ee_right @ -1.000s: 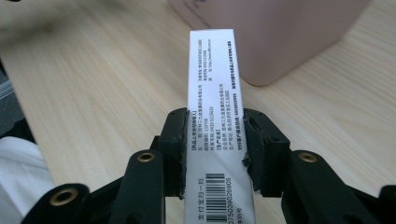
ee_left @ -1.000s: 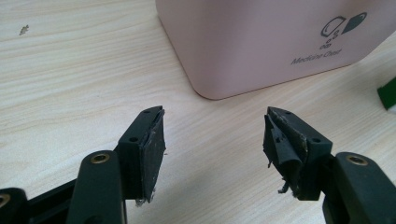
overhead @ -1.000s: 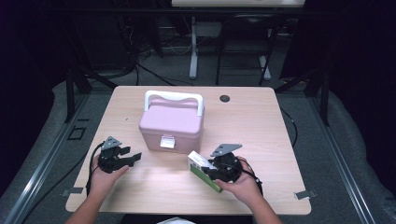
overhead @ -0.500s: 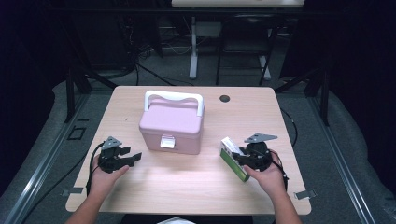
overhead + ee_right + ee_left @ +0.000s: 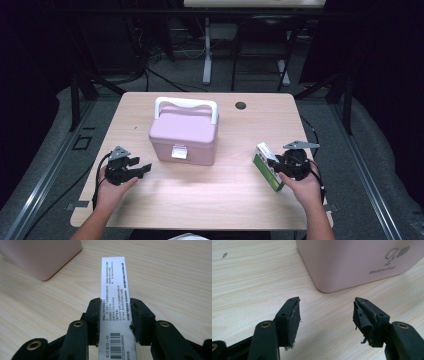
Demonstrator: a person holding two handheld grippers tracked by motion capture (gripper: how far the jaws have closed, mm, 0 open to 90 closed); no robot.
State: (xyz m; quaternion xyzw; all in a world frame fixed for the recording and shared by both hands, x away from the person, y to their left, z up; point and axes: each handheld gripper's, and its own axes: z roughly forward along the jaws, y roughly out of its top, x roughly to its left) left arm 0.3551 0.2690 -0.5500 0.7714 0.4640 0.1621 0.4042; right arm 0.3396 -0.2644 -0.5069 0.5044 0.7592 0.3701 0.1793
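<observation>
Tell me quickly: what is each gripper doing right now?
Left gripper: open, holding nothing, beside the pink plastic medicine chest.
Right gripper: shut on the narrow green-and-white cardboard box.

Dark room; grey floor (image 5: pixel 380 165); light wooden table (image 5: pixel 210 190).

The pink box (image 5: pixel 362 262) bears "Medicine Chest" under small pictograms on its side. The carton (image 5: pixel 115 305) carries lines of small Chinese print, mostly too fine to read, and a barcode numbered roughly "07503902690 5"; its first and last digits are uncertain.
</observation>
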